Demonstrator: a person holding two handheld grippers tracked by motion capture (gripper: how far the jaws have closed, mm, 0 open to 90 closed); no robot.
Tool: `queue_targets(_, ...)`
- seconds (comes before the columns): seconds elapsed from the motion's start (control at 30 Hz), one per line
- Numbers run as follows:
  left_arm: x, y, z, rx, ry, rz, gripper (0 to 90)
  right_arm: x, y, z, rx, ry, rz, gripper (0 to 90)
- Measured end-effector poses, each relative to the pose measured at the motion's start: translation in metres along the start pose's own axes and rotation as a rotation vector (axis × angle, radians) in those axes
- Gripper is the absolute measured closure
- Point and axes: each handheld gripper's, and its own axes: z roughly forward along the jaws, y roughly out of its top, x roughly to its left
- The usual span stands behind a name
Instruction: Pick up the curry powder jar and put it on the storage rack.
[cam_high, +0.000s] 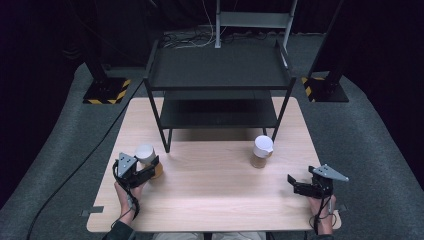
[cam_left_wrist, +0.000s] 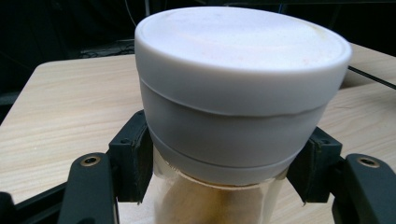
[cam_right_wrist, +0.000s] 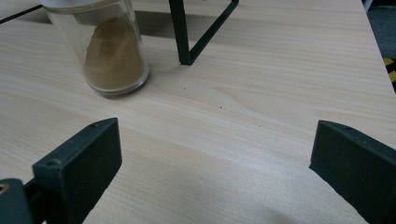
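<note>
Where the pale wooden table (cam_high: 215, 200) spreads out below us, we see the black metal two-tier shelf rack (cam_high: 218, 75) standing at its far half, the largest thing on it, with one of its thin black legs planted near the second jar in the right gripper view. Our left gripper (cam_high: 149, 172) sits at the near left of the table and is clamped on the clear glass jar with a wide white lid and tan powder inside (cam_left_wrist: 243, 88); in the left gripper view the black pads (cam_left_wrist: 133, 158) press the glass from both sides just under the lid's lower rim, so the jar stands upright between them with the lid rising above the jaws. The jar rests near the rack's front left leg in the high view. A second clear glass jar with a white lid and brown powder (cam_high: 261, 151) stands upright at the right of centre, just in front of the rack's front right leg. Our right gripper (cam_high: 294, 183) lies at the near right edge, well apart from that jar, its jaws spread wide with bare table between them.
</note>
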Motion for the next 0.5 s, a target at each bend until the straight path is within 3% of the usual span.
queue_targets(0.17, 0.002, 0.004, -0.001, -0.013, -0.019, -0.014, 33.8, 0.000, -0.001, 0.000, -0.003, -0.002, -0.001, 0.5)
queue_targets(0.5, 0.000, 0.018, -0.002, -0.004, -0.054, 0.028, 33.9, 0.000, 0.000, 0.000, -0.002, 0.005, -0.005, 0.4)
